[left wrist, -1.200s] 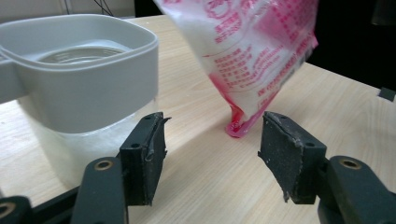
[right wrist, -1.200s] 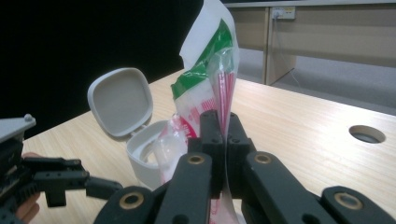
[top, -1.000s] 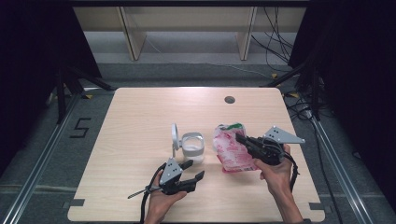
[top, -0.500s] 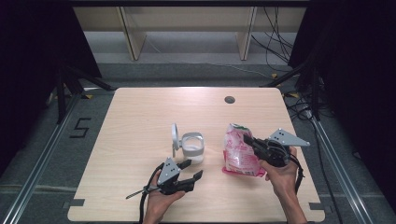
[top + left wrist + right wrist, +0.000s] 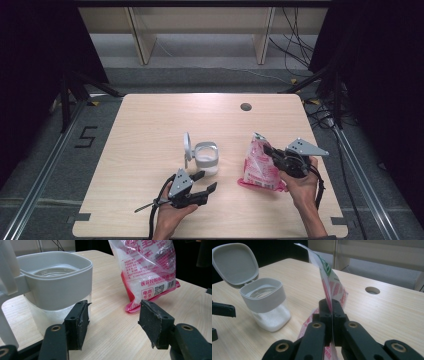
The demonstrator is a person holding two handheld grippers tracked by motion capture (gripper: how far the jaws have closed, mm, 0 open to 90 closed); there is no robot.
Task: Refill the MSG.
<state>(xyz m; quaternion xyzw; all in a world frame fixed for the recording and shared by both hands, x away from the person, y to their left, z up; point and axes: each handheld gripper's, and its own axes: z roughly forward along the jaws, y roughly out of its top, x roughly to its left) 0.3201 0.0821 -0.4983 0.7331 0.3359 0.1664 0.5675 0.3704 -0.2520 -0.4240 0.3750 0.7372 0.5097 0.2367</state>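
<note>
We see a glossy, crinkled pink-and-clear plastic bag point(image 5: 147, 267); a matt grey-lidded clear plastic container point(image 5: 56, 287); a smooth pale wood-grain table point(image 5: 150, 130).

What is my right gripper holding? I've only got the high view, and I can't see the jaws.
Observer: The right gripper is shut on the pink bag, pinching its thin upper edge.
Operator: Is the container empty?
Observer: No, the container has white grains in the bottom, and its lid is flipped open.
Operator: Left gripper touching it?
Observer: The left gripper is open, one pad beside the container wall; I can't tell contact.
</note>
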